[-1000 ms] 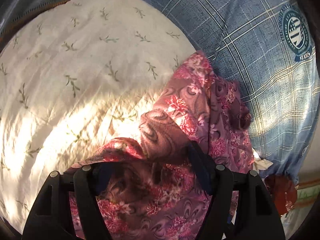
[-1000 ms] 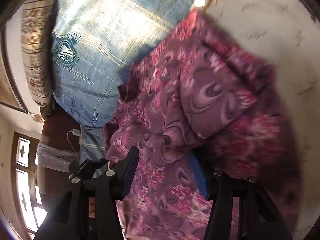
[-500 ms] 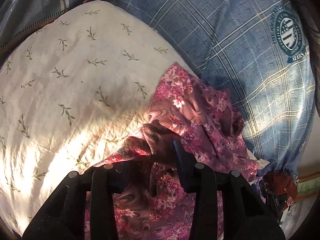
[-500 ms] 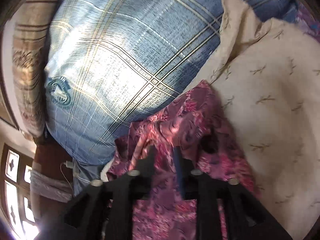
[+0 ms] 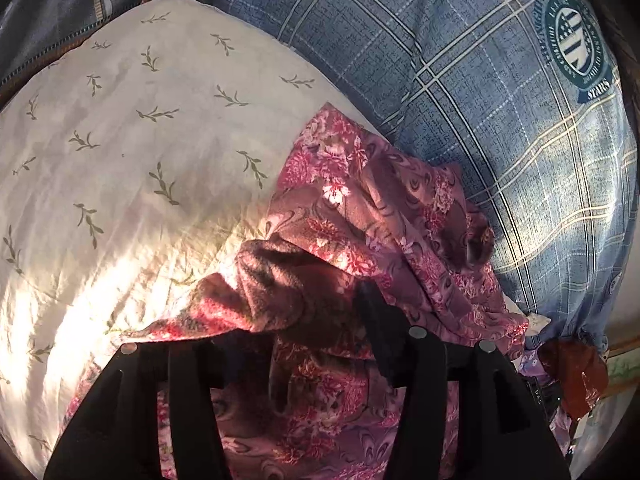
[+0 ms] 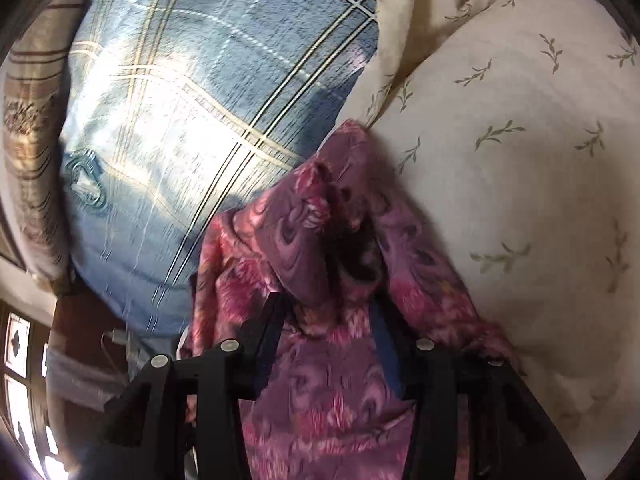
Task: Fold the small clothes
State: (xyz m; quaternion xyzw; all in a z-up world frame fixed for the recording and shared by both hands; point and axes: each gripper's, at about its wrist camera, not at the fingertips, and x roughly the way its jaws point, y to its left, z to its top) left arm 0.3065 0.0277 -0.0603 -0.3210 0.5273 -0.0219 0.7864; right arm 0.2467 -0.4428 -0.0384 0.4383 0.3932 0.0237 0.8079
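A small pink-and-purple floral garment (image 5: 372,216) lies crumpled on a cream sheet with green sprigs (image 5: 120,140), against a blue plaid pillow (image 5: 500,100). My left gripper (image 5: 296,320) is over its near part; cloth drapes over the left finger and bunches between the fingers, which stand partly apart. In the right wrist view the same garment (image 6: 320,240) runs up between the fingers of my right gripper (image 6: 328,312), which stand open with cloth lying loose between them.
The plaid pillow (image 6: 192,100) fills the left of the right wrist view, with a striped pillow (image 6: 28,128) beyond it. A window (image 6: 16,380) and a cable (image 6: 116,344) sit at lower left. A reddish wrapper (image 5: 576,376) lies at the right in the left wrist view.
My right gripper closed on the garment half a second ago and has since opened wide. The left gripper narrowed from wide open onto a bunch of cloth and drew back a little.
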